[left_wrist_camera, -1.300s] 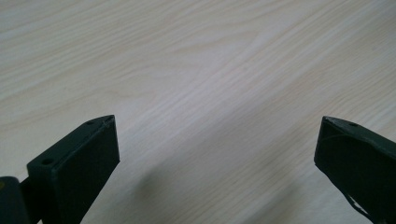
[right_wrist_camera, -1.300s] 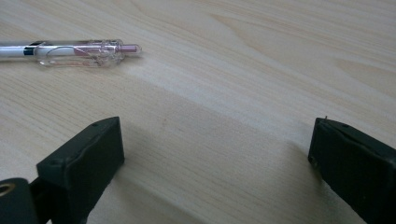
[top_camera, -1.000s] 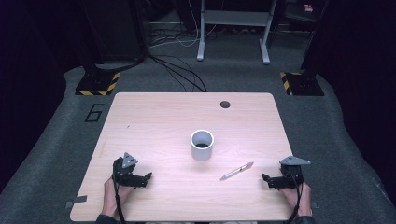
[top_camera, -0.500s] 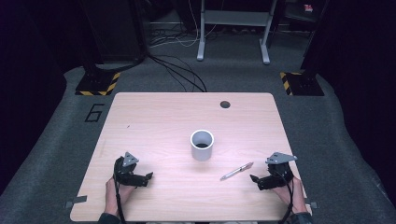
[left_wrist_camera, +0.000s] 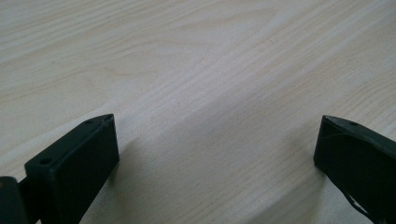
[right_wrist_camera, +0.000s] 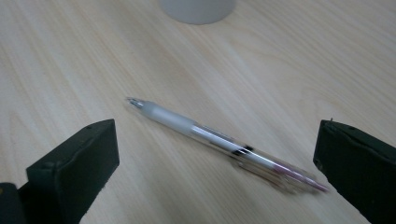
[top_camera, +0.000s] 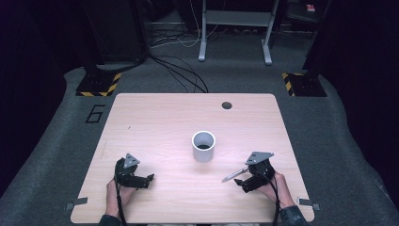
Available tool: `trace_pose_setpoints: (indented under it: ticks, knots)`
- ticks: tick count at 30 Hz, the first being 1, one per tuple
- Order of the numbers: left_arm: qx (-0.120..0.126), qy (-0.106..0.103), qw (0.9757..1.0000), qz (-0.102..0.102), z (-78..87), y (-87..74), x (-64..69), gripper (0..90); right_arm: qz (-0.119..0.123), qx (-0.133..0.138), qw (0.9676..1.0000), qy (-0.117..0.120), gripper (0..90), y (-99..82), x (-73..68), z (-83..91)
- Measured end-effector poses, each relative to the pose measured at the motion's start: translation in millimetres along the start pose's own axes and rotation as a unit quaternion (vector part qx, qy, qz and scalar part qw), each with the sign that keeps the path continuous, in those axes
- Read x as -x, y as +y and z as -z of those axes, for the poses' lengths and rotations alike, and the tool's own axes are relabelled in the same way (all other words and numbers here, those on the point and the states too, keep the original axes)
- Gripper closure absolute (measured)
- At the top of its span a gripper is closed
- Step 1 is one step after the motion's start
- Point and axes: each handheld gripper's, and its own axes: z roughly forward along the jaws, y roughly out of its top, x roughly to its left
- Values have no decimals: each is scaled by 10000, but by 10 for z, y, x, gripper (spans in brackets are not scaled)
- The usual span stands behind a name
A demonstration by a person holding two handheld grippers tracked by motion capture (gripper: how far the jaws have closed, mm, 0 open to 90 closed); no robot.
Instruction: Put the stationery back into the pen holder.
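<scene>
A clear pen [top_camera: 234, 174] with a pink end lies flat on the wooden table [top_camera: 155, 122], right of centre near the front. In the right gripper view the pen [right_wrist_camera: 219, 142] lies across the gap between the two black jaws, tip toward the left jaw. My right gripper [top_camera: 240, 181] is open and sits just over the pen's back end. A white cup [top_camera: 203, 146] stands upright mid-table, and its base [right_wrist_camera: 198, 9] shows beyond the pen. My left gripper [top_camera: 149, 178] rests open at the front left, with bare wood [left_wrist_camera: 210, 116] between its jaws.
A small dark hole [top_camera: 227, 105] sits near the table's far edge. Beyond the table are floor cables [top_camera: 183, 75], a metal stand [top_camera: 235, 33] and yellow-black striped bases [top_camera: 99, 84]. The table's front edge lies close behind both hands.
My right gripper has moved left toward the pen and now sits over its back end. The left gripper, the pen and the cup have stayed put.
</scene>
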Motion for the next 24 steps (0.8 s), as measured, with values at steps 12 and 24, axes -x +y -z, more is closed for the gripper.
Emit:
trace_pose_setpoints:
  ticks: [12, 24]
  knots:
    - [8, -3, 10000, 8, -1, -1, 2, 0, 176, -321, 9988, 314, 60, 85, -27, -312]
    - [8, -4, 10000, 9, -1, 0, 2, 0, 331, -531, 9975, 315, 229, 116, -53, -427]
